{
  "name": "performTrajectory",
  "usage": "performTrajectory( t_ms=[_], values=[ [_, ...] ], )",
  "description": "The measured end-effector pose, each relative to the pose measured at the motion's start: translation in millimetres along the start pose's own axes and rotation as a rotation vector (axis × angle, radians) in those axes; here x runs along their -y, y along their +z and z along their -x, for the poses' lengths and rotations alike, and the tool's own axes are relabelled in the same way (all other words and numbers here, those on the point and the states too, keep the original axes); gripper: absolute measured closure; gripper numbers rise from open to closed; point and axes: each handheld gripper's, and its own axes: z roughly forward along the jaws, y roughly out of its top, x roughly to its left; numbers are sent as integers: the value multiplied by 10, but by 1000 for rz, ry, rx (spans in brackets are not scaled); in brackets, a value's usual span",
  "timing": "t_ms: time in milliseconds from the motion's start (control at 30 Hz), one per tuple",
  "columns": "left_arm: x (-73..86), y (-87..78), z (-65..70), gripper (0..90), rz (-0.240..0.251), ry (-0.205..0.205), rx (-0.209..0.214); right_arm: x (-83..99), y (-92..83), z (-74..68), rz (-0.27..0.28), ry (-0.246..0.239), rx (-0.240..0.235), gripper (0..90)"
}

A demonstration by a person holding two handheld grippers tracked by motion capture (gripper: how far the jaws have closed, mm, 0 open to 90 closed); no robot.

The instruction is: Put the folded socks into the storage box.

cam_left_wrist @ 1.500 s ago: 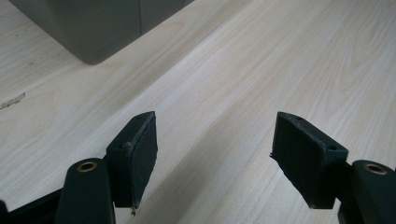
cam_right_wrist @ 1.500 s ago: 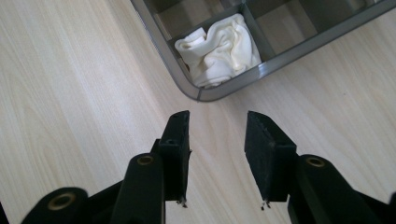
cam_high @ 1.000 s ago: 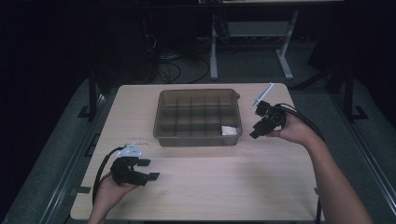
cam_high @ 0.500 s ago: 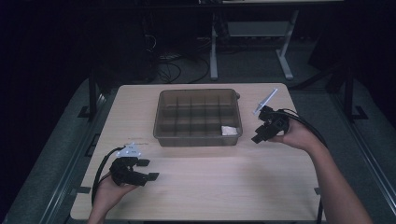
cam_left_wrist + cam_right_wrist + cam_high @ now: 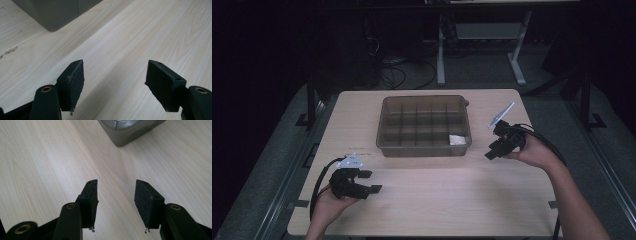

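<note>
A person holds 2 grippers over a pale wooden table (image 5: 452, 195), flanking a grey compartment tray (image 5: 424, 148) with a small white piece (image 5: 457, 140) in its near-right compartment. The right gripper (image 5: 493, 150), just right of the tray, and the left gripper (image 5: 368, 181), near the front-left edge, both have jaws apart, with nothing between them.

A pale wood-grain table (image 5: 432, 200) stands in a dim room on dark grey floor (image 5: 277, 165) — behind it, a white-legged desk frame (image 5: 517, 65) and tangled cables (image 5: 399, 75) in shadow.
</note>
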Motion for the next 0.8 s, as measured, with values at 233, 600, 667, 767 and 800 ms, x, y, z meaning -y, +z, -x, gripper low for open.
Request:
performTrajectory(
  t_ms=[233,600,667,767,800],
  values=[
    [7,-1,-3,306,2,-3,0,78,1,-18,7,8,-4,529],
    [14,-9,-4,306,5,-6,-2,238,86,-24,18,40,-22,521],
    [14,-10,-4,306,6,-6,-2,261,91,-28,22,43,-24,520],
    [17,-7,-6,306,4,-7,-1,301,103,-40,25,52,-26,515],
    [19,-5,-5,305,4,-7,-2,311,107,-41,24,50,-26,515]
  ],
)
